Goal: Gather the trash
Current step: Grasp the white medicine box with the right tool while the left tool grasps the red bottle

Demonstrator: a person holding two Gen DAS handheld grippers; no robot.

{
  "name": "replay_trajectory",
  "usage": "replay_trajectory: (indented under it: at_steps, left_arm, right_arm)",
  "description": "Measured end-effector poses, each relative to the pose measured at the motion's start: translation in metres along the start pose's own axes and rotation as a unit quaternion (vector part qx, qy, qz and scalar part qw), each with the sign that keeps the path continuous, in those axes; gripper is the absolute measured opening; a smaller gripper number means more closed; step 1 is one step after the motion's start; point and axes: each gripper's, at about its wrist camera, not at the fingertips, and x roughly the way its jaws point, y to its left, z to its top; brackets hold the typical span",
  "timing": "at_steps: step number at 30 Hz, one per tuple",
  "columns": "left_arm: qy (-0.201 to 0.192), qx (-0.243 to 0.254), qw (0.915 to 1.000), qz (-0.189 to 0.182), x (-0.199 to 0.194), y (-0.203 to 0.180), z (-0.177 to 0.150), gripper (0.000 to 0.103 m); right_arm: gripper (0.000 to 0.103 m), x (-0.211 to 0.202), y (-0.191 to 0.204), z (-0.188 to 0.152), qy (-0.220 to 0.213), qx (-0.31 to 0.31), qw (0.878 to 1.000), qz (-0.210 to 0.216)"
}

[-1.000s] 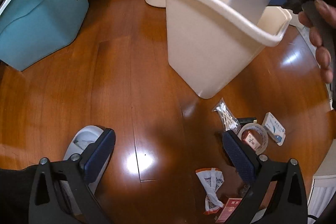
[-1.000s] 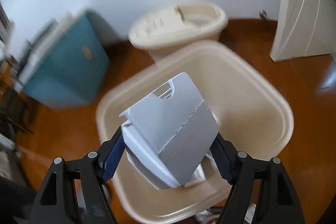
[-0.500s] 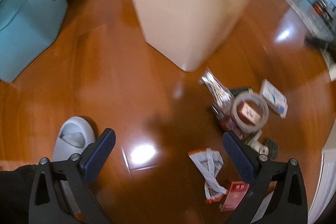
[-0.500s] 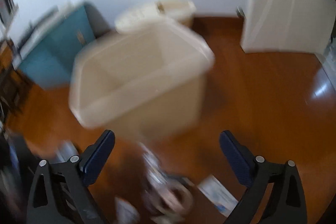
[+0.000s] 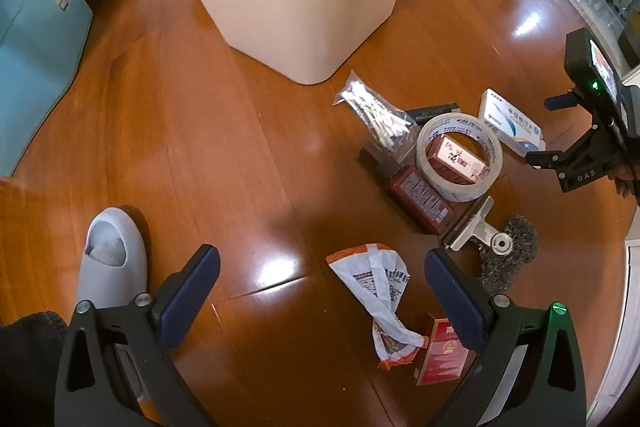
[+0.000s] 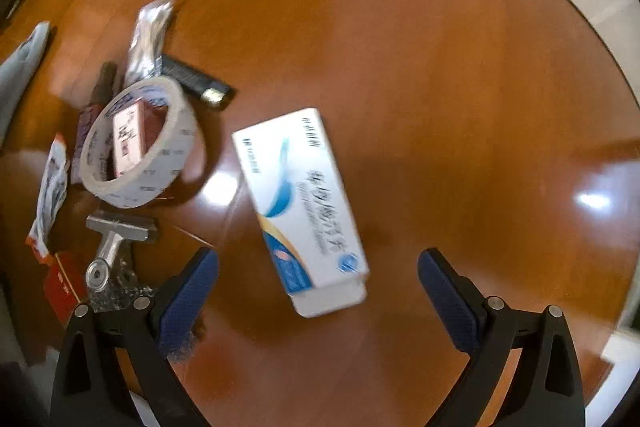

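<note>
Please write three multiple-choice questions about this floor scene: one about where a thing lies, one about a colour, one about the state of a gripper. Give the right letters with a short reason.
1. What lies inside the tape roll?
A. a small reddish box
B. the cotton swabs
C. the metal clip

2. What colour is the storage bin by the wall?
A. red
B. teal
C. black

3. How is the right gripper?
A. shut on the tape roll
B. shut on the white box
C. open, holding nothing

Answers:
1 A, the small reddish box sits within the ring.
2 B, its side is teal.
3 C, its fingers stand wide apart above the white box, not touching it.
</note>
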Motion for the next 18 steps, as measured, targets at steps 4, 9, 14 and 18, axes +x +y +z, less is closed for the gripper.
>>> replay_trajectory:
  at_steps: [4,9,14,18]
  left_arm:
    - [0.010,-0.007,0.9999,0.001,0.008,0.007,-0.004,0.103]
    - [0.025,-0.007,0.9997,0.002,0.018,0.008,-0.011,0.103]
    - [0.031,-0.009,0.9995,-0.004,0.025,0.009,-0.010,0.103]
    - [0.042,-0.059,0.9963,-0.045,0.033,0.016,0.004,0.103]
  right_arm:
    - [0.101,0.011,0.009,0.015,0.022,-0.039,0.999,-0.005]
    - [0.101,0.030,0.000,0.035,0.042,-0.062,0.997,-0.019]
    - [0.093,0.045,0.009,0.045,0.055,-0.087,0.995,-0.012]
    - [0.056,0.036,0.010,0.049,0.043,-0.062,0.997,0.007]
